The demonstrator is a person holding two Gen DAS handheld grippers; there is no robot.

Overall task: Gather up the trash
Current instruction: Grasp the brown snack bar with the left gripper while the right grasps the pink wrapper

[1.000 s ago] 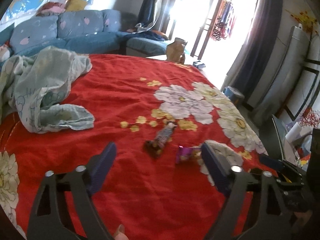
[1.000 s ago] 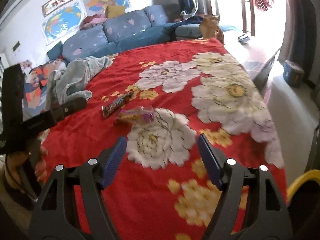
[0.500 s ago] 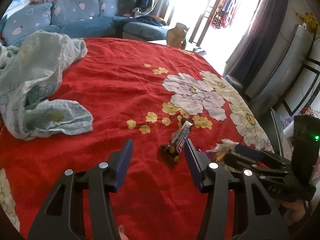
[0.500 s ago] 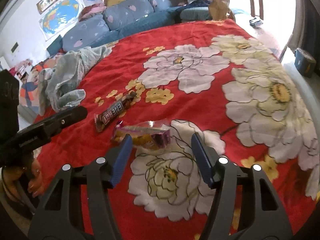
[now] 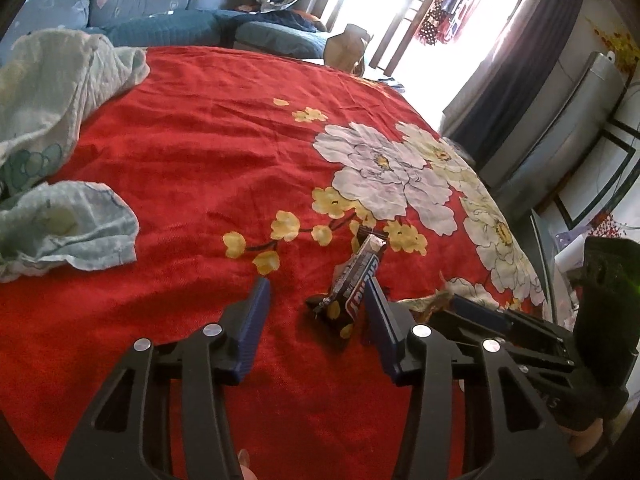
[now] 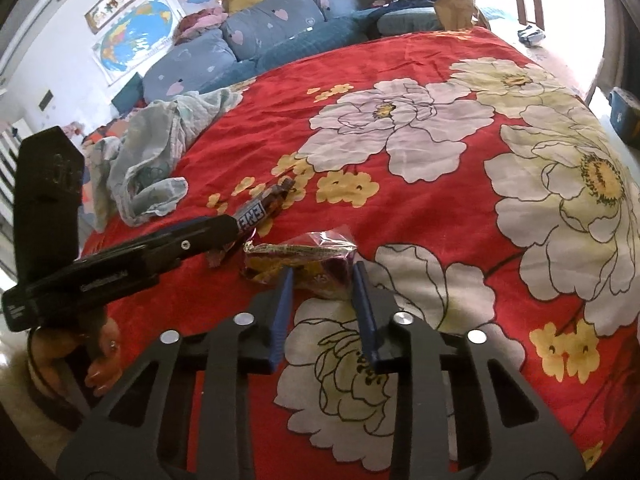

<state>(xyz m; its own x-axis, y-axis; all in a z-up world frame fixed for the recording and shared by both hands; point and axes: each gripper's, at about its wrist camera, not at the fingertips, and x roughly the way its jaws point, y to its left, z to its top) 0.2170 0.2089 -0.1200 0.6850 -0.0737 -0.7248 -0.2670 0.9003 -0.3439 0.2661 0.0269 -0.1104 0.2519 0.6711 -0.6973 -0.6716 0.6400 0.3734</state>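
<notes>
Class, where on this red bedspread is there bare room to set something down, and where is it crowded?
Free: the red stretch between the crumpled pale cloth and the white flower print. Crowded: around the chocolate bar wrapper and purple snack wrapper, where both grippers are closing.

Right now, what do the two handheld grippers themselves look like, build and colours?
Both match: the left gripper and the right gripper have black skeletal frames with triangular cut-outs and silver round bolt heads, ending in ribbed dark blue pads on the jaws. Seen from the right wrist view, the left one carries a tall black block at its rear and faint raised lettering on its side. No cables or sleeves show.
</notes>
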